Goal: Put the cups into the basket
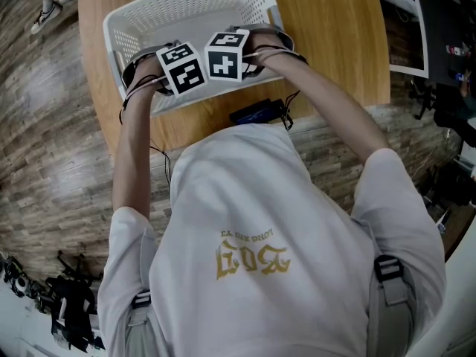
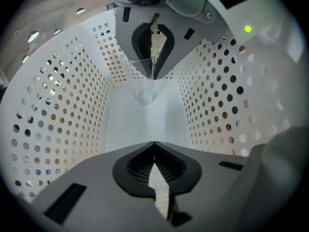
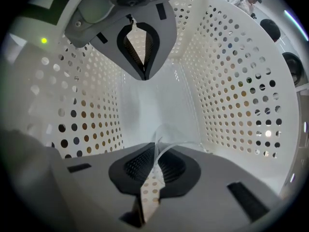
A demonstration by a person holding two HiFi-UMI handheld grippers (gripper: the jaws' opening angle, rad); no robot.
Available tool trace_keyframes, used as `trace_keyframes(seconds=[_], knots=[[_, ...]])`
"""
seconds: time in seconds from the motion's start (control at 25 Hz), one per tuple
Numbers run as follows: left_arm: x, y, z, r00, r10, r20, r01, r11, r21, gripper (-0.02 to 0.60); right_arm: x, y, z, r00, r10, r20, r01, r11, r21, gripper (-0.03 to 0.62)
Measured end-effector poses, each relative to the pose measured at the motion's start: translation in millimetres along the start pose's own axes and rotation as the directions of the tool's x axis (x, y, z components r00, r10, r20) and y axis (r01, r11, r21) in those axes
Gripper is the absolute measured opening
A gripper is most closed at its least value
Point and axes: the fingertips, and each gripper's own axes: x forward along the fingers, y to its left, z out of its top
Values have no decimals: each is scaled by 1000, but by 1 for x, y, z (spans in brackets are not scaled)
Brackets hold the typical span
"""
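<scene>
Both grippers reach down inside the white perforated basket [image 1: 190,6] on the wooden table [image 1: 335,43]. My right gripper [image 3: 155,151] is shut on the rim of a clear plastic cup [image 3: 170,146]. In the left gripper view the same cup [image 2: 144,88] hangs from the right gripper [image 2: 152,74] just above the basket floor. My left gripper [image 2: 154,151] faces it from the opposite end, its jaws shut with nothing seen between them. In the head view only the marker cubes [image 1: 182,67] show; the jaws and cup are hidden.
Basket walls [image 2: 63,105] close in on both sides of the grippers. A small black device [image 1: 256,112] lies on the table's near edge, by the person's chest. Wood-look floor surrounds the table, and a white frame [image 1: 409,28] stands at the right.
</scene>
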Motion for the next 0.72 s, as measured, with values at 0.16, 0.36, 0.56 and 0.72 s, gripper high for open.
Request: trace_keyframes(seconds=[0.16,0.36,0.56,0.72], knots=[[3,-3,0,1000,-16,-7,16,1000,4,5,2,-3,-7,998,-38,-48,36,999,-39,28],[5,-7,-2,999,-39,-8,39,999,-19,5,4,-6,-8,994,-64,-86,57,995,-84,28],[12,-16,-4,997,-76,-21,76,997,-2,5,6,-6,-8,995,-51,-90,42,994,-99,26],[13,-19,-2,996,-94,-8,93,996,-11,5,5,-7,-9,993,-48,-109,35,992,-123,26]])
